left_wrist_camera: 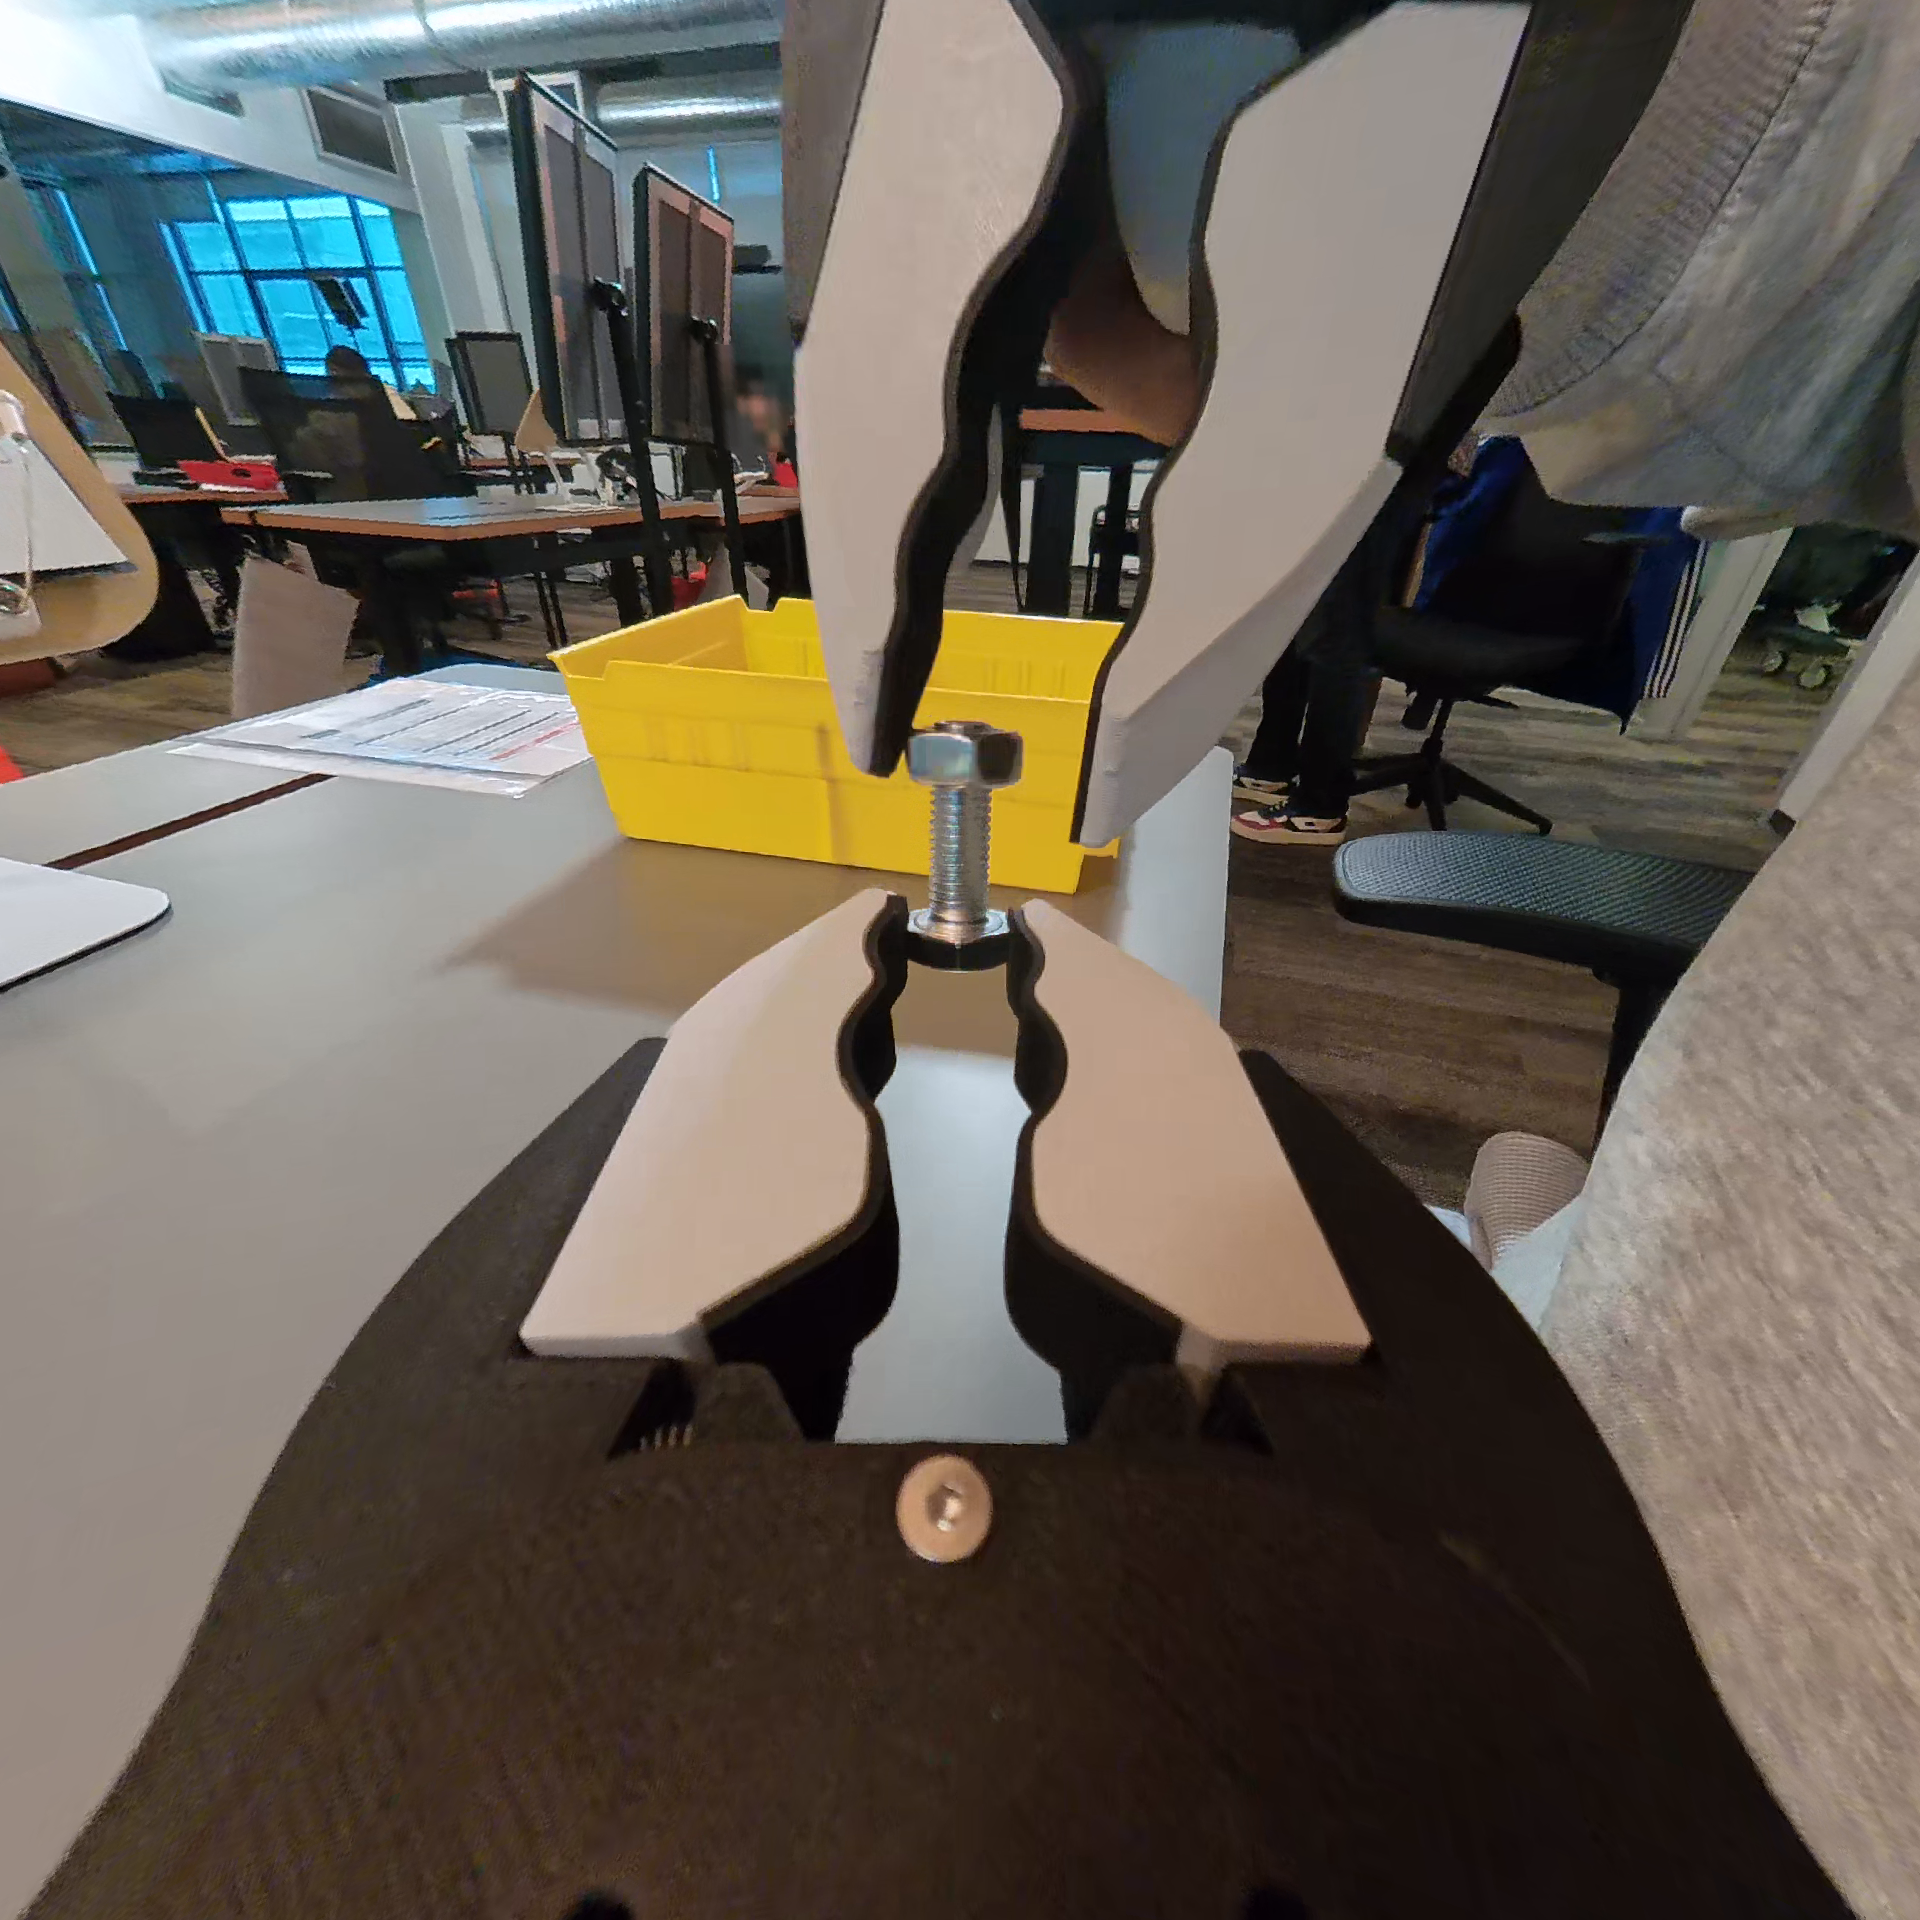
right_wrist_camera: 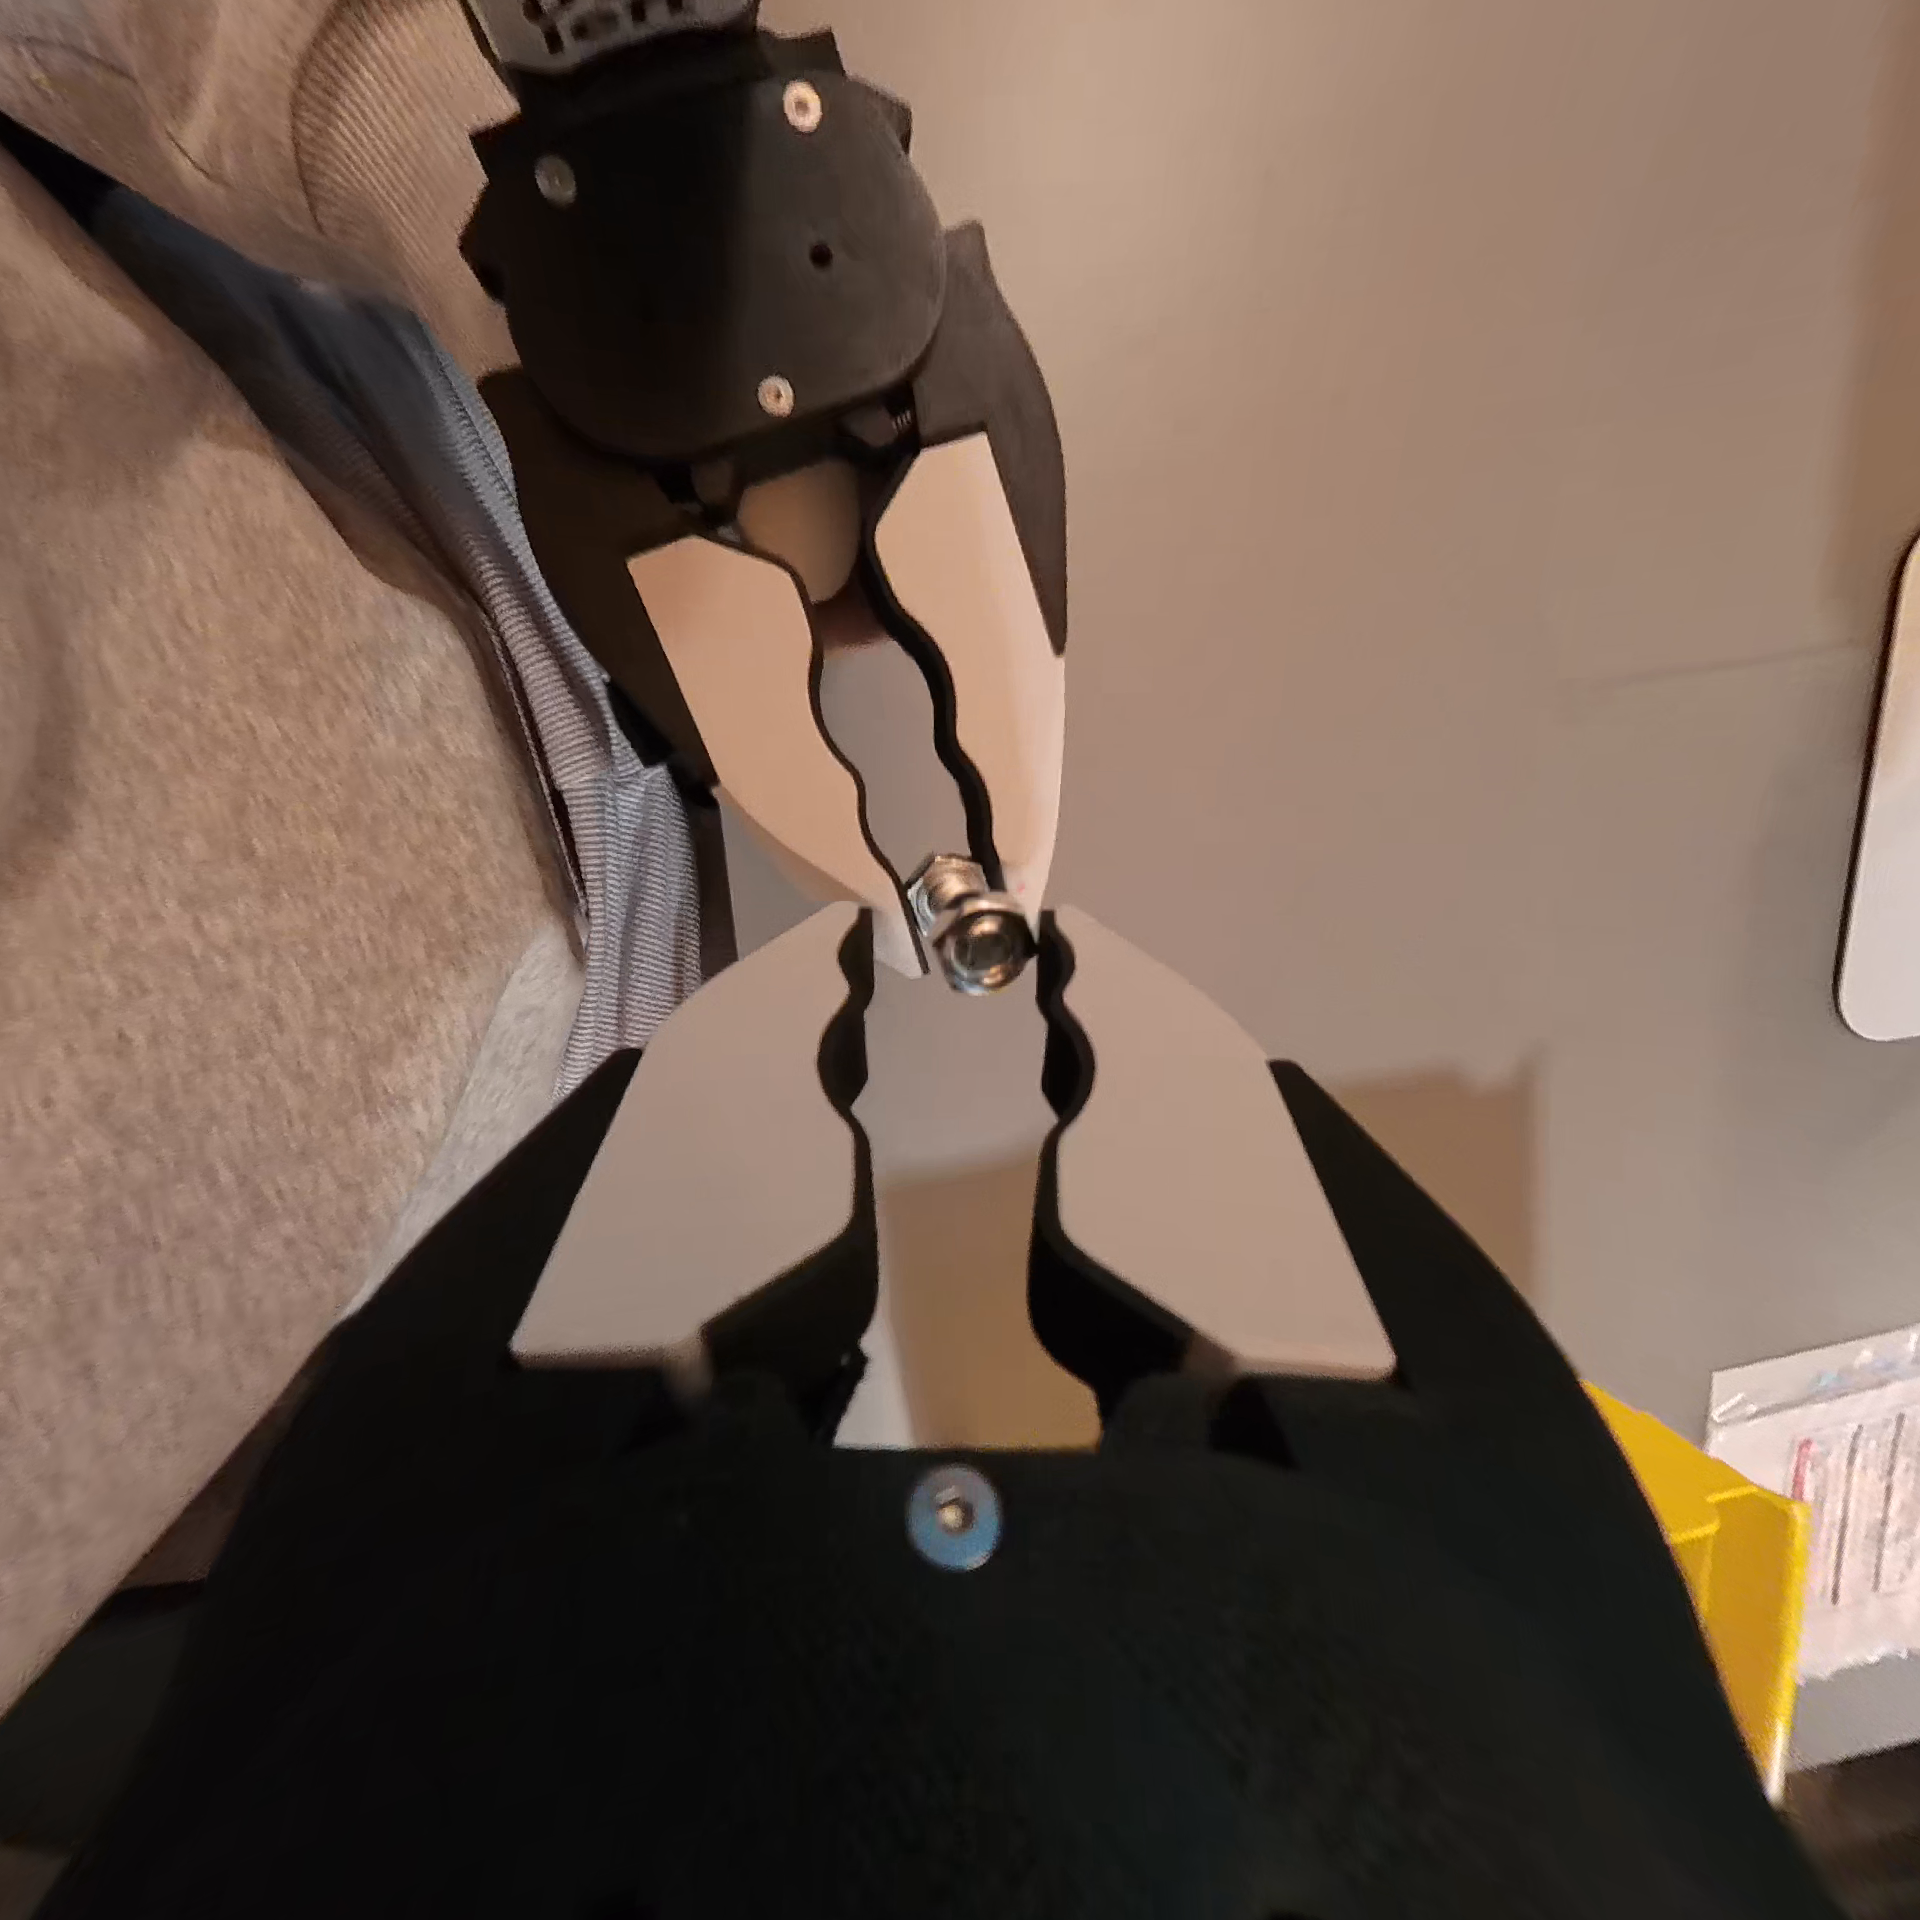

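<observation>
A silver bolt [left_wrist_camera: 958, 842] stands upright, its hex head [left_wrist_camera: 964, 753] on top and a nut [left_wrist_camera: 956, 925] low on its thread. My left gripper [left_wrist_camera: 956, 920] is shut on the nut and holds the bolt above the grey table [left_wrist_camera: 312, 1039]. My right gripper [left_wrist_camera: 987, 790] comes down from above, open around the head; one finger touches the head and the other stands apart. In the right wrist view, my right gripper [right_wrist_camera: 956, 925] frames the bolt head [right_wrist_camera: 985, 951] end-on, and the left gripper [right_wrist_camera: 961, 899] holds the nut [right_wrist_camera: 920, 904] behind it.
A yellow plastic bin [left_wrist_camera: 727, 748] stands on the table just behind the bolt, with a sleeved sheet of paper [left_wrist_camera: 416, 727] to its left. A white flat object [left_wrist_camera: 62, 914] lies at the left edge. A black office chair [left_wrist_camera: 1538, 894] is past the table's right edge. My left and right fingertips are right by each other.
</observation>
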A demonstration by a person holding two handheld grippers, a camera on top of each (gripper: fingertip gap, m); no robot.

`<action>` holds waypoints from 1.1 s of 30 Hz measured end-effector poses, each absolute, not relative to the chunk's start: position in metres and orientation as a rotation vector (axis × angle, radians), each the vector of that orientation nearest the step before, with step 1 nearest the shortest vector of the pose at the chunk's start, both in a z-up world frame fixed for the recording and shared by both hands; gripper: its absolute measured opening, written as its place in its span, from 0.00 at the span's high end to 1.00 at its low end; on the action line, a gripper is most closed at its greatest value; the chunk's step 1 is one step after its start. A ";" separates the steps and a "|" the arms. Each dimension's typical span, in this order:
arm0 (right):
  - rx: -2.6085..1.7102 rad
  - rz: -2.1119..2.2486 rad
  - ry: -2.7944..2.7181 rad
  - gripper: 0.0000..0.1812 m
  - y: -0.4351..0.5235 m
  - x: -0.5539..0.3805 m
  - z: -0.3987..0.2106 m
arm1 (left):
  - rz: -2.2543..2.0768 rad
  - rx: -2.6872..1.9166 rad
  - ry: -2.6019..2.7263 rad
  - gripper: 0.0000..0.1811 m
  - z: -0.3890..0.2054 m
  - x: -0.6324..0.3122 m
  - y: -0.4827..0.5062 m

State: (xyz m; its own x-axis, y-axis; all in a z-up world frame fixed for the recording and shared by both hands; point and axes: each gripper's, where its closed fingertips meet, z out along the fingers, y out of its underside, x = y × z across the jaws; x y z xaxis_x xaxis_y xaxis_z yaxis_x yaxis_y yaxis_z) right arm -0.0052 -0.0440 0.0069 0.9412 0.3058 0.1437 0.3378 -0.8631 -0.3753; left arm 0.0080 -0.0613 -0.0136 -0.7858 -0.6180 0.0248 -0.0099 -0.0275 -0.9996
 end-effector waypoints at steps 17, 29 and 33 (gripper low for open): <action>-2.698 -0.077 -0.565 0.91 -0.049 -0.018 0.010 | -1.894 -0.705 1.782 0.90 -0.012 0.012 -0.055; -2.727 -0.112 -0.458 0.89 -0.053 -0.002 0.013 | -1.911 -0.656 1.767 0.90 -0.007 0.007 -0.058; -2.706 -0.118 -0.454 0.87 -0.048 -0.002 0.013 | -1.904 -0.645 1.780 0.90 -0.008 0.007 -0.059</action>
State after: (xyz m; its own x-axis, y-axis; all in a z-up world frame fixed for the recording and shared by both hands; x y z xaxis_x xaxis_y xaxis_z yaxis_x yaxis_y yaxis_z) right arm -0.0018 -0.0479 0.0128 0.9438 0.2969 0.1452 0.3300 -0.8704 -0.3653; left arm 0.0068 -0.0593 -0.0083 -0.7881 -0.6148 0.0314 0.0102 -0.0641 -0.9979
